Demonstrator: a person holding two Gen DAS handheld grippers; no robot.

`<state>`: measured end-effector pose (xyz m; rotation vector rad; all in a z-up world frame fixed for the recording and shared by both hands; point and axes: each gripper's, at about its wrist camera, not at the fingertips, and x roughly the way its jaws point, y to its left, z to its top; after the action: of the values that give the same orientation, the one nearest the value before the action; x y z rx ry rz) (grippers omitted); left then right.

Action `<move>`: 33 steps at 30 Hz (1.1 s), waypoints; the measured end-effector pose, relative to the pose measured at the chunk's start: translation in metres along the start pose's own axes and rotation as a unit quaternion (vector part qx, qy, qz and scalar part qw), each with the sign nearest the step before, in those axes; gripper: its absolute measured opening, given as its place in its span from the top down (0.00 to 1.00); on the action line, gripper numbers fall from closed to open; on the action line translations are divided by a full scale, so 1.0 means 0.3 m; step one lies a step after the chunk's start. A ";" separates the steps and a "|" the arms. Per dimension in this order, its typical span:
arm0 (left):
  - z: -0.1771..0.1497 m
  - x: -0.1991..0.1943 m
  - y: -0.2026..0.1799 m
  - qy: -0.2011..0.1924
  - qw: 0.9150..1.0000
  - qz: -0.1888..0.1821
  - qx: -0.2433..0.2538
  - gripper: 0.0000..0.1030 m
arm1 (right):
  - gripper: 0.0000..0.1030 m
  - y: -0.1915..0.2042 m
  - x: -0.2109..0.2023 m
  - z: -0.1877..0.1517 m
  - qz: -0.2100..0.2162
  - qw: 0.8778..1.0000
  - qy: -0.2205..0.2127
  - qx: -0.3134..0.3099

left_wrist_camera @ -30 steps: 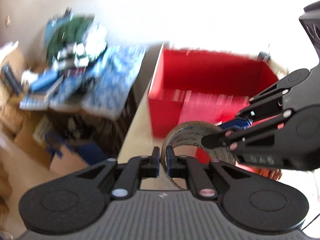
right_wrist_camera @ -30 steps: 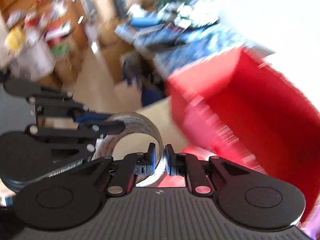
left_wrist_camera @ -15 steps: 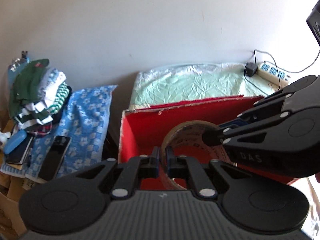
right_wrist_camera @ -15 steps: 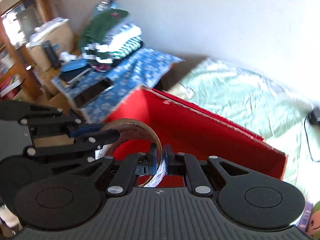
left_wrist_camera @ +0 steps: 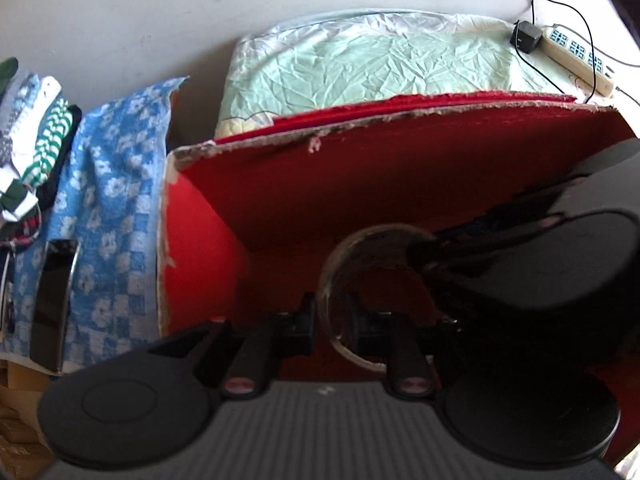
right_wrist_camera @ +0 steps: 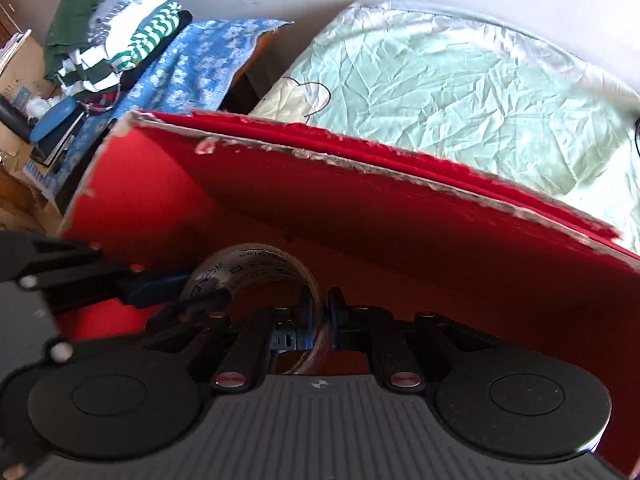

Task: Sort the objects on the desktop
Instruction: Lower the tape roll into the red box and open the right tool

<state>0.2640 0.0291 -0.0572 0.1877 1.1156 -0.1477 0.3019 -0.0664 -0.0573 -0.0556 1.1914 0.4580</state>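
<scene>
A roll of clear packing tape hangs upright inside the red cardboard box, just above its floor. My right gripper is shut on the roll's right wall; in the left wrist view it reaches in from the right as a dark shape. My left gripper straddles the roll's left wall, its jaws parted wider than the wall is thick. The right wrist view shows the left gripper at the left, its blue-padded finger outside the roll.
Behind the box lies a crumpled pale green sheet with a power strip and plugged adapter. To the left, a blue flowered cloth carries a black phone and a pile of folded clothes.
Both grippers have carried the tape roll down into the red box. The left gripper's jaws have spread apart; the right gripper keeps its hold.
</scene>
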 end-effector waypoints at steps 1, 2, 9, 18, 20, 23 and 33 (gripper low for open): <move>0.004 0.004 0.002 0.004 1.000 -0.003 -0.001 0.77 | 0.91 -0.002 0.011 0.005 0.003 1.000 0.001 0.004; 0.009 0.008 0.005 0.008 1.000 -0.007 -0.002 0.77 | 0.90 -0.007 0.012 0.010 0.004 1.000 -0.001 0.006; 0.039 0.038 0.022 0.035 0.999 -0.030 -0.010 0.51 | 0.86 -0.027 0.040 0.038 0.019 0.999 -0.021 0.027; 0.034 -0.016 0.039 0.018 0.997 -0.069 0.001 0.40 | 0.62 -0.069 -0.028 0.037 0.062 0.994 -0.057 0.076; 0.024 -0.057 0.049 0.003 0.996 -0.084 0.003 0.37 | 0.59 -0.070 -0.074 0.027 0.058 0.993 -0.070 0.075; 0.005 -0.126 0.066 -0.020 0.995 -0.098 0.011 0.35 | 0.59 -0.079 -0.126 0.001 0.025 0.995 -0.071 0.072; -0.095 -0.228 0.109 -0.043 0.994 -0.091 0.040 0.43 | 0.75 -0.113 -0.036 -0.021 0.066 0.983 0.013 0.170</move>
<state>0.2162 0.0689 -0.0053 0.1498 1.0400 -0.3609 0.3058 -0.1022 -0.0564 0.3149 1.2897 0.3652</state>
